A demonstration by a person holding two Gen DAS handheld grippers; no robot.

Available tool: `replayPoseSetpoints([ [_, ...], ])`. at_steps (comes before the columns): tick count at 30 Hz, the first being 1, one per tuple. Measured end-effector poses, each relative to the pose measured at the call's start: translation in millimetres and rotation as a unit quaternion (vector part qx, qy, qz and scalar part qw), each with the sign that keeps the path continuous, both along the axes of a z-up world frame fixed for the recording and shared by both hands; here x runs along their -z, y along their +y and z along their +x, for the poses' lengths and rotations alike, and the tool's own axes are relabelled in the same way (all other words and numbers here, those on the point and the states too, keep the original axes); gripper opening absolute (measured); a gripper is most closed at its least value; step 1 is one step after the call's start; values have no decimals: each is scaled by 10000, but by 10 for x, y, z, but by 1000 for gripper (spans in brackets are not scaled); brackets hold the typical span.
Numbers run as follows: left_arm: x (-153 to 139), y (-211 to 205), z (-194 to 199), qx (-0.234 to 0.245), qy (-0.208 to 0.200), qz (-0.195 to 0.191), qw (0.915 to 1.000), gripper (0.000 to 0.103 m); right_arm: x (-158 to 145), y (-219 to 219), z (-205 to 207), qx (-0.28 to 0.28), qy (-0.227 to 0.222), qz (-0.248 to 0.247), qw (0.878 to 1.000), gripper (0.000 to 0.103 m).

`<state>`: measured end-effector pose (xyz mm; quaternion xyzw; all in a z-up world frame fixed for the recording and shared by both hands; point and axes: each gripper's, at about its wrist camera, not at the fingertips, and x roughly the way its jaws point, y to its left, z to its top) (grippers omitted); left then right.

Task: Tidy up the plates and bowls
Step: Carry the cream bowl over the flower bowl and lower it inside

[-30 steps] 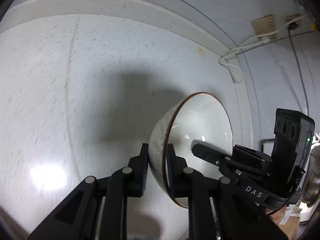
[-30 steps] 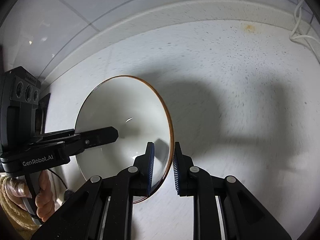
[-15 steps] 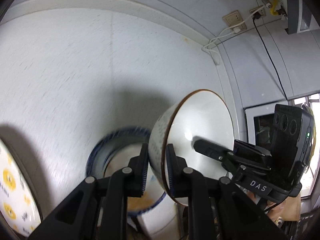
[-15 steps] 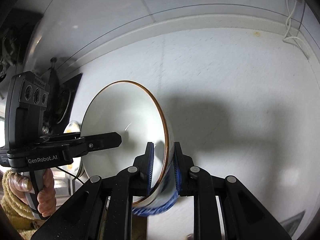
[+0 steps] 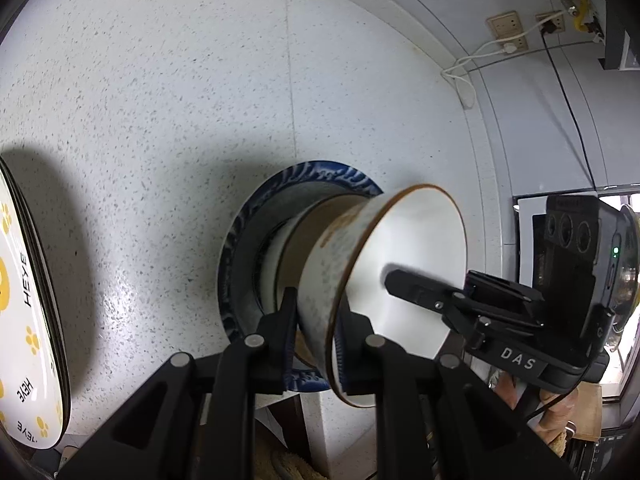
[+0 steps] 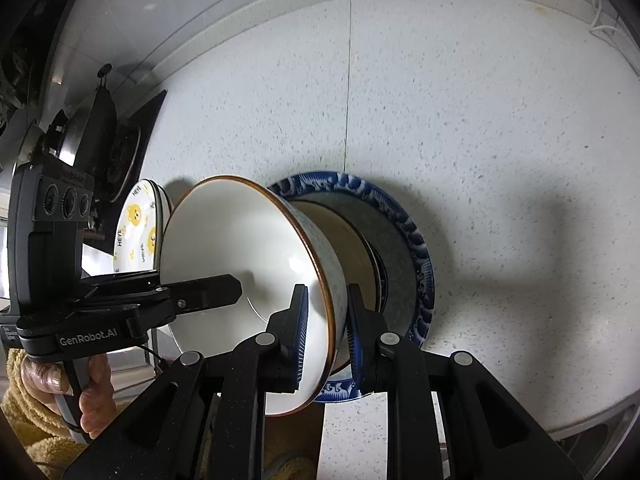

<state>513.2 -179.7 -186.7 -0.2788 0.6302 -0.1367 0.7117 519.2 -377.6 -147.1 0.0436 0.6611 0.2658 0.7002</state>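
Speckled counter (image 5: 168, 92); one white bowl (image 5: 416, 248), both jaws clamped on rim; one blue plate (image 6: 420, 264) below.

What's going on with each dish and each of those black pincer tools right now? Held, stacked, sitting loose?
White speckled bowl with brown rim: held by both grippers, over the blue plate.
Blue-patterned plate: on the counter, a bowl already in it.
White plates with yellow paw prints: stacked on the counter, untouched.
Left gripper: shut on the rim.
Right gripper: shut on the rim.

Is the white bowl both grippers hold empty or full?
Empty: the white bowl's bare glazed inside shows nothing; only the left gripper's finger crosses it.
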Motion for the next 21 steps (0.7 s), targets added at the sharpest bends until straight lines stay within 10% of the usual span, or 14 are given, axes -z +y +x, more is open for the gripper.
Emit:
replayPoseSetpoints([
  [21, 47, -163, 52, -73, -111, 207, 9997, 14, 93, -55, 29, -65, 118, 284, 9995, 17],
])
